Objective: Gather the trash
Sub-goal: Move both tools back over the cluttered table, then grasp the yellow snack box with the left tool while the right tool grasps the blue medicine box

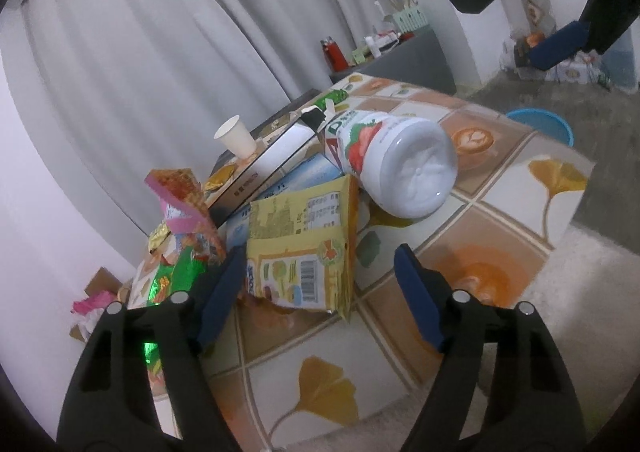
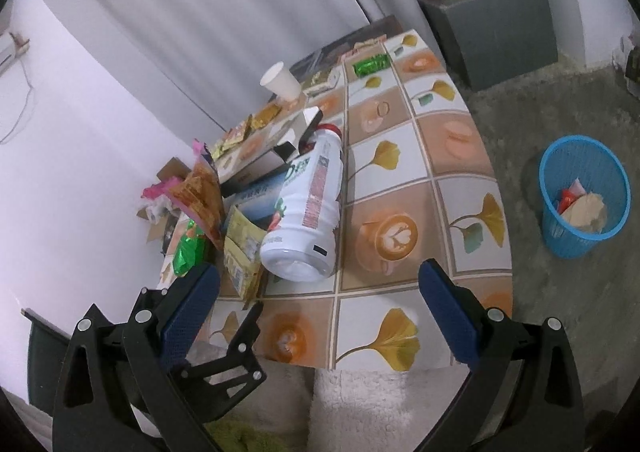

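Trash is heaped on the left side of a table [image 2: 460,156] with a tiled leaf-and-coffee cloth. My left gripper [image 1: 320,284] is open low over the near edge, and a yellow snack packet [image 1: 300,248] stands between its pads; the right pad is clear of the packet. Behind the packet a white bottle [image 1: 400,164] with a strawberry label lies on its side. A green foil wrapper [image 1: 172,280] and an orange-pink snack bag [image 1: 184,196] lie at the left. My right gripper [image 2: 320,292] is open and empty before the table edge, below the bottle [image 2: 308,212].
A blue mesh bin [image 2: 580,192] with some trash in it stands on the floor to the right of the table. A paper cup [image 2: 280,82], flat boxes and another green wrapper [image 2: 372,64] lie farther back. A grey cabinet [image 2: 492,28] stands beyond, and a cardboard box [image 2: 160,188] sits by the wall.
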The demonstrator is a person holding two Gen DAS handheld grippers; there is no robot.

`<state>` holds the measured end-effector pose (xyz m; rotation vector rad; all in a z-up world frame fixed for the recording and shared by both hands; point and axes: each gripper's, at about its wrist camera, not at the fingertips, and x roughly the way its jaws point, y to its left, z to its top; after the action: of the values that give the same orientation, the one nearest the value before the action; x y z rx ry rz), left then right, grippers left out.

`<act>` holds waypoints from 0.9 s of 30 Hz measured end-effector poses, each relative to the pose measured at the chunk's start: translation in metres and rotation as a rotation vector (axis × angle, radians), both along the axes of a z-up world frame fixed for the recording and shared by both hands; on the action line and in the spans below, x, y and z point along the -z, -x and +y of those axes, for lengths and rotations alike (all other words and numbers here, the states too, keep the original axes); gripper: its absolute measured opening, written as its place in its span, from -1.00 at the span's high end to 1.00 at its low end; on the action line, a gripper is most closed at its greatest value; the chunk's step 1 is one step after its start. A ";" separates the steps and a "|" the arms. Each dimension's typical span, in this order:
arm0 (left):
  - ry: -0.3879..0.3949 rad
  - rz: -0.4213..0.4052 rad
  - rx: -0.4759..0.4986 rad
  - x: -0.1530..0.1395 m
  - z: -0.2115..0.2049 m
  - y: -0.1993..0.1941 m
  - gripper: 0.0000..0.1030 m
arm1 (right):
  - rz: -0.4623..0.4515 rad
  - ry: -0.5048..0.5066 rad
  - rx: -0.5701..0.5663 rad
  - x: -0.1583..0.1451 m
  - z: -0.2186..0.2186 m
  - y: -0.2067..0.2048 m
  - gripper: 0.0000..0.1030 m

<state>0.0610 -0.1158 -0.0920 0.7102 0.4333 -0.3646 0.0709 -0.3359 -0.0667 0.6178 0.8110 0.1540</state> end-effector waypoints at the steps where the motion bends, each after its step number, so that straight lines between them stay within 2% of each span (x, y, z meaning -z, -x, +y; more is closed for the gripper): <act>1: -0.015 0.000 -0.002 0.003 -0.002 -0.004 -0.35 | 0.007 -0.001 -0.002 0.002 0.000 -0.003 -0.88; 7: -0.081 0.007 -0.011 0.015 -0.010 -0.019 -0.33 | 0.039 -0.007 -0.011 0.010 0.001 -0.015 -0.88; 12: -0.074 0.042 -0.009 0.016 -0.012 -0.028 -0.29 | 0.053 -0.013 -0.018 0.013 0.005 -0.024 -0.87; 20: -0.047 0.121 -0.030 0.016 -0.006 -0.044 0.26 | 0.054 -0.028 -0.026 0.014 0.008 -0.030 -0.88; 22: -0.031 0.144 -0.034 0.017 -0.002 -0.047 0.53 | 0.057 -0.033 -0.030 0.014 0.009 -0.033 -0.88; 27: -0.016 0.162 -0.027 0.018 0.003 -0.049 0.68 | 0.030 -0.045 -0.079 0.003 0.017 -0.052 -0.87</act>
<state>0.1099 -0.1127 -0.1100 0.6919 0.5988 -0.3946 0.1227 -0.3187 -0.0692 0.6324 0.8634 0.2356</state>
